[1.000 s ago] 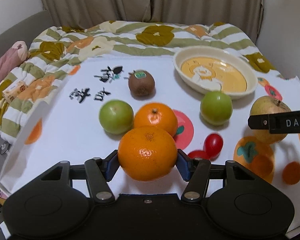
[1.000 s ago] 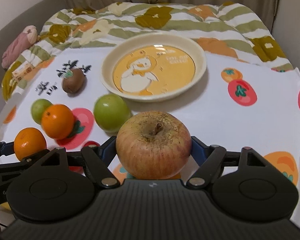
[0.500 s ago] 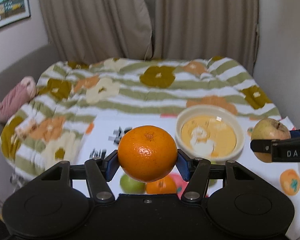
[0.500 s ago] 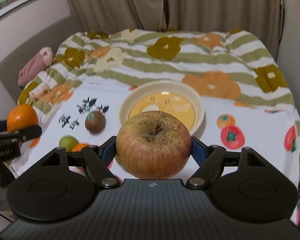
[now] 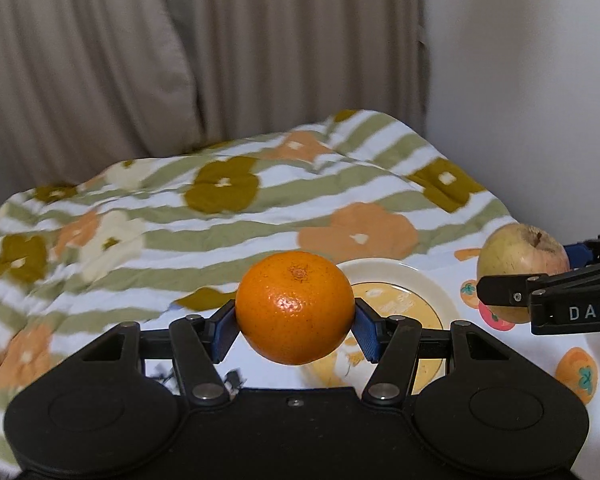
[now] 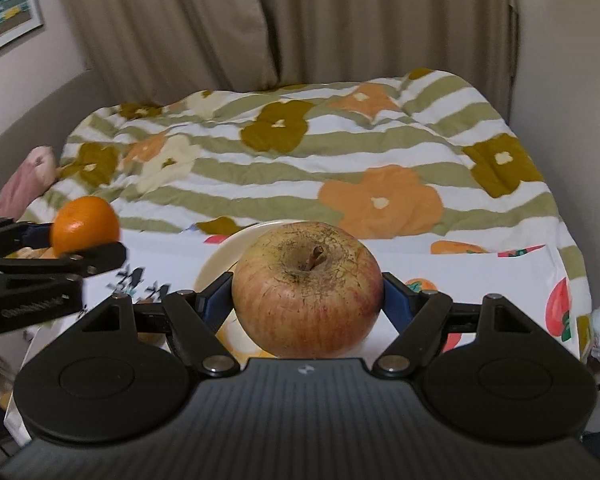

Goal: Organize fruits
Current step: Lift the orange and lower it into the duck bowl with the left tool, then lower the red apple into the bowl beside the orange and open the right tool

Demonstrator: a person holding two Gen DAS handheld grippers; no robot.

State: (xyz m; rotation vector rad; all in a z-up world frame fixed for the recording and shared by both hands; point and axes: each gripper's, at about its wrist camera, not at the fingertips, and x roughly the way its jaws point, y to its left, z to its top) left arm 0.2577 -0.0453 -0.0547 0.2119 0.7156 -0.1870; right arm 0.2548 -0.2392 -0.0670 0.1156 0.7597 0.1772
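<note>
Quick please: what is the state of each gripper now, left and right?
Left gripper: closed on the orange, held in the air.
Right gripper: closed on the apple, held in the air.

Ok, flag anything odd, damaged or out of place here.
Nothing stands out. The orange and apple look whole, each squarely clamped in the left gripper and right gripper; the plate lies flat, nothing spilled.

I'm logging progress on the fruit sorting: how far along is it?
Nothing shows on the visible part of the plate. In hand: left gripper clamps the orange, right gripper clamps the apple, both lifted. Left: set both down.
</note>
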